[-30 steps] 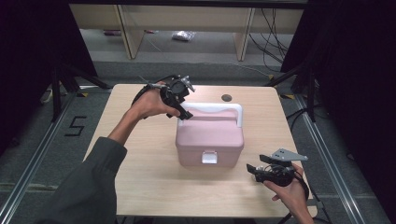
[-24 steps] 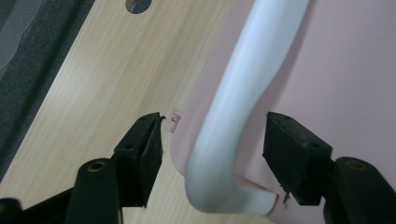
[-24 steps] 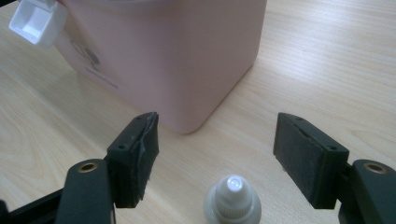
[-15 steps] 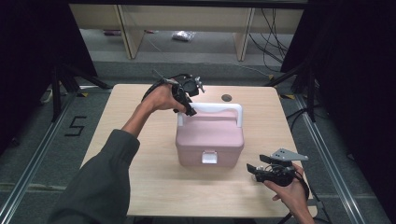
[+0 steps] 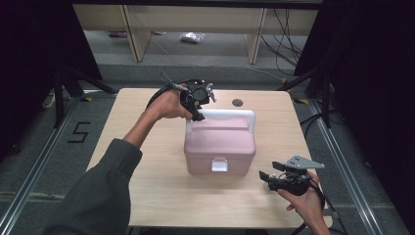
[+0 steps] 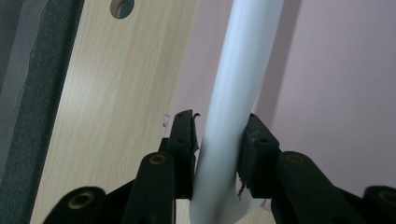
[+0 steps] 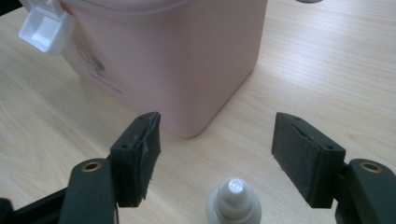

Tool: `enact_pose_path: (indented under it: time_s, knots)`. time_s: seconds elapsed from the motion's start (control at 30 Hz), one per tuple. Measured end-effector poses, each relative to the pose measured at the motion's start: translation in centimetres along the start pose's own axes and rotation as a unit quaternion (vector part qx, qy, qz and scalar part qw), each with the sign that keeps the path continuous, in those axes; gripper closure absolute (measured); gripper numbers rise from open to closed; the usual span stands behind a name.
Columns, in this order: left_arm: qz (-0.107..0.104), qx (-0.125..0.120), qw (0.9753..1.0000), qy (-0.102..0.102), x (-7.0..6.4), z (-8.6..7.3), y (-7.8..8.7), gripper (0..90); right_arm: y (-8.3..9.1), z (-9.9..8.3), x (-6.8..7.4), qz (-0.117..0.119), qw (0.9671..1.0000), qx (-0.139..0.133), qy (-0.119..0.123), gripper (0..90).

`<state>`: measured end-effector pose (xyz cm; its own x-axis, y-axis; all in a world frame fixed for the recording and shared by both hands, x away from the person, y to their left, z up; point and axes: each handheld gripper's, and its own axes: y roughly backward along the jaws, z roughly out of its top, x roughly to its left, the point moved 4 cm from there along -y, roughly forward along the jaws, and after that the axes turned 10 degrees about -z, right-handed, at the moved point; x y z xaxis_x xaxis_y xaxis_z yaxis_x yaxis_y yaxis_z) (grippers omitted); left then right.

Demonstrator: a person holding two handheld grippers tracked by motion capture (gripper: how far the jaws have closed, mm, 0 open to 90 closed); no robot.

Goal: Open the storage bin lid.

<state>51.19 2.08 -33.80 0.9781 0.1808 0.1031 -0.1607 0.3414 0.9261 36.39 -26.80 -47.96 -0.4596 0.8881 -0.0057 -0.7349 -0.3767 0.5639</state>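
Smooth white tubular handle [image 6: 236, 93] clamped between left gripper [image 6: 219, 140] fingers; right gripper [image 7: 217, 158] fingers gape apart.

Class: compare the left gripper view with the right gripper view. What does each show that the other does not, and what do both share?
Left gripper view: the left gripper shut on the box's white plastic carry handle, and a round hole in the tabletop.
Right gripper view: the open right gripper, a small white-capped bottle between its jaws, and the box's white front latch.
Both: the pink plastic box and the light wooden table.
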Motion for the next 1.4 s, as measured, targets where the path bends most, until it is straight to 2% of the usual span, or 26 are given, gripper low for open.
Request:
enact_pose_path:
  time_s: [0.03, 0.07, 0.1, 0.17, 0.2, 0.27, 0.3, 0.33, 0.37, 0.4, 0.43, 0.47, 0.5, 0.57, 0.63, 0.7, 0.8, 0.83, 0.9, 0.93, 1.0, 1.07, 1.17, 1.23, 1.27, 1.4]
  knots:
    - [0.001, 0.0, 1.0, -0.003, -0.1, 0.1, 0.2, 69.6, 0.1, 0.1, 0.0, 0.003, 1.0, -0.001, 0.002, 35.3]
    - [0.005, 0.0, 0.9999, -0.009, -0.2, 0.1, 0.4, 69.9, 0.2, 0.1, 0.3, 0.009, 0.9998, 0.001, -0.015, 35.8]
    - [0.007, -0.004, 0.9999, -0.007, -0.2, 0.2, 0.6, 70.1, 0.1, 0.3, 0.1, 0.01, 0.9999, -0.008, -0.007, 36.5]
    - [0.008, -0.005, 0.9999, -0.01, -0.2, 0.2, 0.9, 70.3, 0.3, 0.3, 0.5, 0.014, 0.9997, -0.006, -0.02, 37.5]
    - [0.006, -0.01, 0.9999, -0.012, -0.3, 0.2, 1.2, 70.6, 0.4, 0.6, 0.4, 0.014, 0.9994, -0.029, -0.01, 39.9]
    - [0.007, -0.01, 0.9998, -0.015, -0.2, 0.2, 1.5, 70.9, 0.7, 0.8, 0.4, 0.019, 0.9994, -0.027, -0.008, 44.4]
    - [0.007, -0.01, 0.9998, -0.017, 0.0, 0.3, 1.6, 70.9, 0.9, 1.2, 0.2, 0.018, 0.999, -0.04, 0.006, 46.9]
    - [0.007, -0.009, 0.9998, -0.017, 0.1, 0.3, 1.6, 70.9, 1.2, 1.3, 0.4, 0.019, 0.9991, -0.035, -0.011, 48.5]
    - [0.006, -0.01, 0.9998, -0.015, 0.2, 0.4, 1.7, 70.8, 1.2, 1.6, 0.2, 0.018, 0.9985, -0.052, 0.007, 50.2]
    - [0.006, -0.011, 0.9999, -0.01, 0.2, 0.4, 1.7, 70.6, 1.4, 1.7, 0.4, 0.027, 0.9984, -0.049, -0.002, 53.1]
    - [0.007, -0.009, 0.9998, -0.014, 0.4, 0.5, 1.8, 70.5, 1.4, 2.0, 0.3, 0.026, 0.9976, -0.063, 0.006, 55.7]
    - [0.005, -0.011, 0.9999, -0.011, 0.4, 0.5, 1.9, 70.5, 1.5, 2.2, 0.6, 0.032, 0.9973, -0.067, -0.005, 59.8]
    - [0.004, -0.011, 0.9999, -0.01, 0.4, 0.5, 1.9, 70.5, 1.5, 2.4, 0.3, 0.026, 0.9964, -0.079, 0.019, 64.6]
    - [0.004, -0.012, 0.9999, -0.01, 0.5, 0.5, 1.9, 70.5, 1.7, 2.7, 0.6, 0.036, 0.9963, -0.077, 0.009, 71.5]
    - [0.004, -0.013, 0.9998, -0.011, 0.5, 0.5, 1.9, 70.6, 1.6, 2.9, 0.7, 0.036, 0.9958, -0.083, 0.017, 74.5]
    - [0.003, -0.014, 0.9998, -0.014, 0.6, 0.4, 2.0, 70.6, 1.2, 3.7, 1.0, 0.037, 0.9943, -0.099, 0.017, 82.5]
    - [0.004, -0.018, 0.9998, -0.009, 0.7, 0.4, 2.1, 70.5, 0.9, 4.3, 1.2, 0.05, 0.9939, -0.094, 0.03, 88.0]
    - [0.004, -0.018, 0.9998, -0.009, 0.7, 0.4, 2.1, 70.5, 0.5, 4.7, 1.2, 0.051, 0.9932, -0.095, 0.043, 89.1]
    - [0.002, -0.017, 0.9998, -0.008, 0.7, 0.4, 2.1, 70.5, 0.1, 5.0, 1.4, 0.053, 0.9923, -0.106, 0.036, 90.0]
    - [0.003, -0.018, 0.9998, -0.007, 0.7, 0.4, 2.1, 70.6, 0.0, 5.1, 1.6, 0.062, 0.9926, -0.1, 0.031, 90.0]
    - [0.003, -0.018, 0.9998, -0.008, 0.7, 0.4, 2.1, 70.6, -0.3, 5.4, 1.6, 0.055, 0.9928, -0.097, 0.043, 90.0]
    - [0.002, -0.019, 0.9998, -0.006, 0.7, 0.4, 2.1, 70.6, -0.7, 5.6, 1.8, 0.061, 0.9922, -0.105, 0.029, 90.0]
    - [0.004, -0.02, 0.9997, -0.009, 0.8, 0.4, 2.1, 70.5, -1.2, 5.8, 1.6, 0.063, 0.9922, -0.101, 0.037, 90.0]
    - [0.002, -0.02, 0.9998, -0.005, 0.8, 0.3, 2.1, 70.5, -1.7, 6.0, 1.8, 0.074, 0.9917, -0.103, 0.02, 90.0]
    - [0.002, -0.02, 0.9998, -0.005, 0.8, 0.3, 2.1, 70.4, -1.8, 6.1, 1.6, 0.07, 0.992, -0.101, 0.03, 90.0]
    - [0.001, -0.019, 0.9998, -0.007, 0.8, 0.3, 2.2, 70.4, -2.4, 6.6, 1.5, 0.07, 0.991, -0.11, 0.03, 90.0]
